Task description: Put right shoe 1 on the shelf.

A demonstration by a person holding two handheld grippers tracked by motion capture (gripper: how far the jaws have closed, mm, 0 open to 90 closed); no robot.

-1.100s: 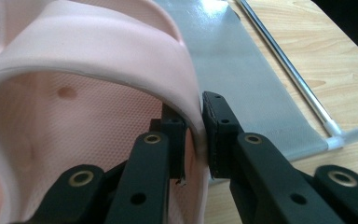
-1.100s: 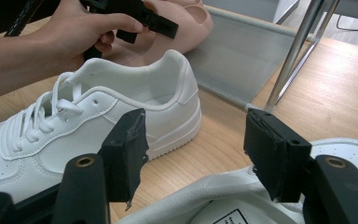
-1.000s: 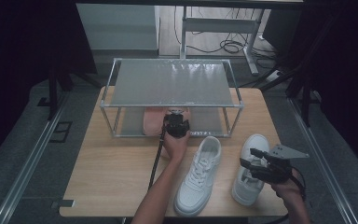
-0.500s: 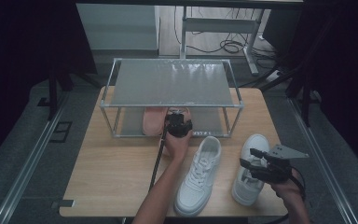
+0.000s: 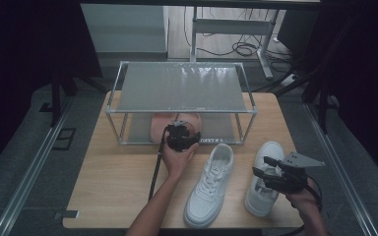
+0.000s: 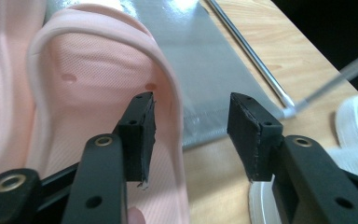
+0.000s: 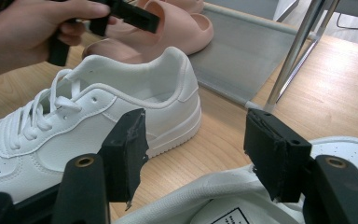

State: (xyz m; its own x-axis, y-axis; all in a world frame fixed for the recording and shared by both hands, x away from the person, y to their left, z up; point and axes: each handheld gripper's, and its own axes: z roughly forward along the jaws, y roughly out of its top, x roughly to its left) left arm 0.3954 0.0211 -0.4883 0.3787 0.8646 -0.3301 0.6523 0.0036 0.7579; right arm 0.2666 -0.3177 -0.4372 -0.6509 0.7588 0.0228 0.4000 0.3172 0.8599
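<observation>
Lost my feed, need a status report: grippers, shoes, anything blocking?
Left gripper just opened, astride the pink slipper rim on the rack's lower shelf. Right gripper open over one white sneaker. Nothing blocking.

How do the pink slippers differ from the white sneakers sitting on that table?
The pink slippers are smooth, open slip-ons with no laces; the white sneakers are closed, stitched and laced. The slippers lie on the lower grey shelf of the rack, while both sneakers, the second included, rest on the bare wooden table in front of it. Both are pairs with toes pointing away from the rack.
</observation>
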